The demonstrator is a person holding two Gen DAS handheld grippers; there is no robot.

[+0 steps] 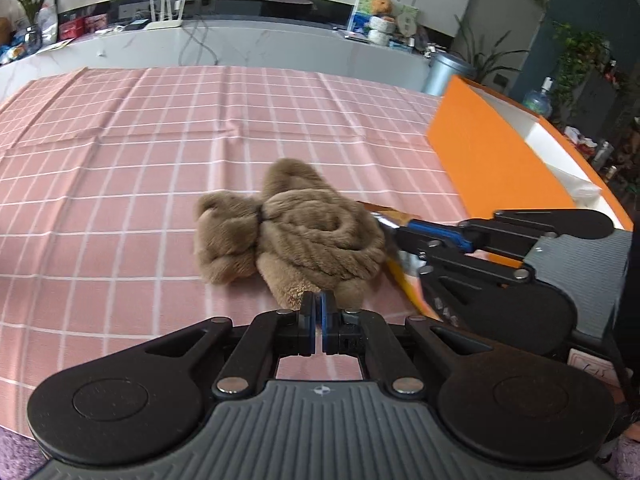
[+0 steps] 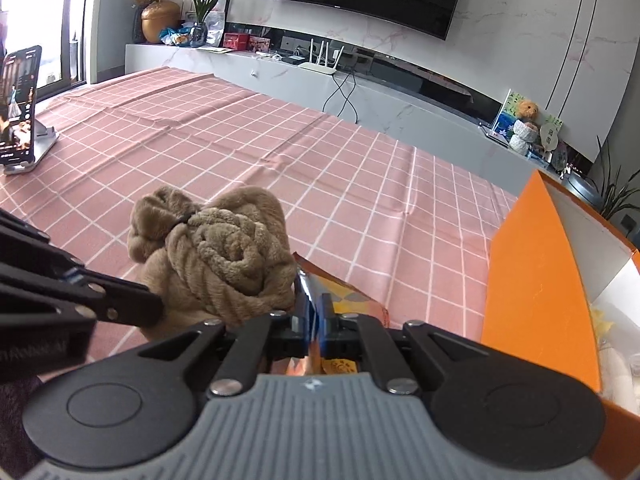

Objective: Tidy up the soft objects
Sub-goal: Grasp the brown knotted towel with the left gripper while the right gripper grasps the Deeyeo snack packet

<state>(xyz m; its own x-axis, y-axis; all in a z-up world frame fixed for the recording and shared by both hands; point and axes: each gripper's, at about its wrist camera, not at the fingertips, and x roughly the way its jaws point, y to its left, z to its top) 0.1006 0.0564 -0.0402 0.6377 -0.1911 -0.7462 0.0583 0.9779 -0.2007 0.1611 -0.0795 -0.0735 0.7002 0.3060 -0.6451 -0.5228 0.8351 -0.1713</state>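
A brown fluffy plush bundle (image 1: 304,232), twisted and tied with a dark band, lies on the pink checked tablecloth (image 1: 140,140). My left gripper (image 1: 319,310) is shut, pinching the plush's near edge. From the right comes my right gripper (image 1: 394,226), shut on an orange and yellow foil snack packet (image 1: 404,280) that lies against the plush's right side. In the right wrist view the packet (image 2: 352,300) runs between the shut fingers of the right gripper (image 2: 318,314). There the left gripper (image 2: 158,312) meets the plush (image 2: 224,256) from the left.
An open orange box (image 1: 492,160) with a white inside stands at the table's right (image 2: 532,280), with pale items in it. A phone on a stand (image 2: 18,108) sits at the far left. Behind the table runs a low cabinet under a TV.
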